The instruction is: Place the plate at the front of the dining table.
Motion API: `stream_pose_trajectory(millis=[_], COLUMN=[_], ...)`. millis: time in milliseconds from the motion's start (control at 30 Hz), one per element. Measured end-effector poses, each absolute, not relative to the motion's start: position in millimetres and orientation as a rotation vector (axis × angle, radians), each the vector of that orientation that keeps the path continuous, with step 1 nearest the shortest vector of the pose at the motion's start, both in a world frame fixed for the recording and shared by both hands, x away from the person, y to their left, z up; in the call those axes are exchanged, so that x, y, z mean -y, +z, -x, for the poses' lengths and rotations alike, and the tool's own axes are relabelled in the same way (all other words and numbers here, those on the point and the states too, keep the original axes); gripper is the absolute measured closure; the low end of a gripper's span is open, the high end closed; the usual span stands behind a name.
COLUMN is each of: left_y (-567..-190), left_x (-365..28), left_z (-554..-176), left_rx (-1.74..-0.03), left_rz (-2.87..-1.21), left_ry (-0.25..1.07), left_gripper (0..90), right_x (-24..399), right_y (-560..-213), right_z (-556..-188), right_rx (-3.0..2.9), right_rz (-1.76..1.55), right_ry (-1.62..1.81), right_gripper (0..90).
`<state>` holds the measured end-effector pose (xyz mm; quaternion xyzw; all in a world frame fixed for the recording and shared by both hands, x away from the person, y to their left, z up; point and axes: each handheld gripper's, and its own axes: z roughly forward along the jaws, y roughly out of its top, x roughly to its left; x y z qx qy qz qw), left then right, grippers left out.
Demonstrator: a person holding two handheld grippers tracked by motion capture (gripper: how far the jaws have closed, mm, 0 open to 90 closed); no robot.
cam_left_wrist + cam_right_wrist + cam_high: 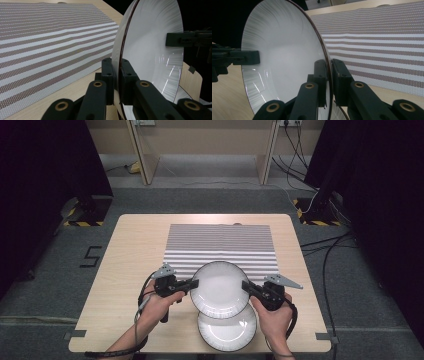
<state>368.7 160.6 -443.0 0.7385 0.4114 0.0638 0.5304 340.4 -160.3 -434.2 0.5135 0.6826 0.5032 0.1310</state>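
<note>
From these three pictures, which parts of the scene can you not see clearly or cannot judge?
- Lower plate: in the high view, the held plate covers its far part.
- Striped mat: the held plate hides the middle of its near edge.
- Gap between the two plates: no view settles whether they touch.
- Small object past the mat's far edge: too small to identify.
- Left gripper and right gripper: the person's hands cover their handles.

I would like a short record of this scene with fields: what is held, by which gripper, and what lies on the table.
held object: white round plate with dark rim, lifted
left gripper: fingers shut on the plate's left rim
right gripper: fingers shut on the plate's right rim
below it: second white round plate with dark rim, lying on the table, partly covered
mat: striped brown and white placemat, flat, behind the plates
surface: light wooden table
</note>
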Motion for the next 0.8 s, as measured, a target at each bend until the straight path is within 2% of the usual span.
stream_pose_trajectory(millis=[800], left_y=[-437], left_x=[-165], left_z=[-376], left_rx=[-0.986], left_rz=[-1.756], left_ry=[0.185], left_gripper=[83.2], right_x=[154], right_y=[-429], right_z=[-354], right_rx=[-1.98], right_rz=[-1.481], right_ry=[1.463], right_gripper=[82.2])
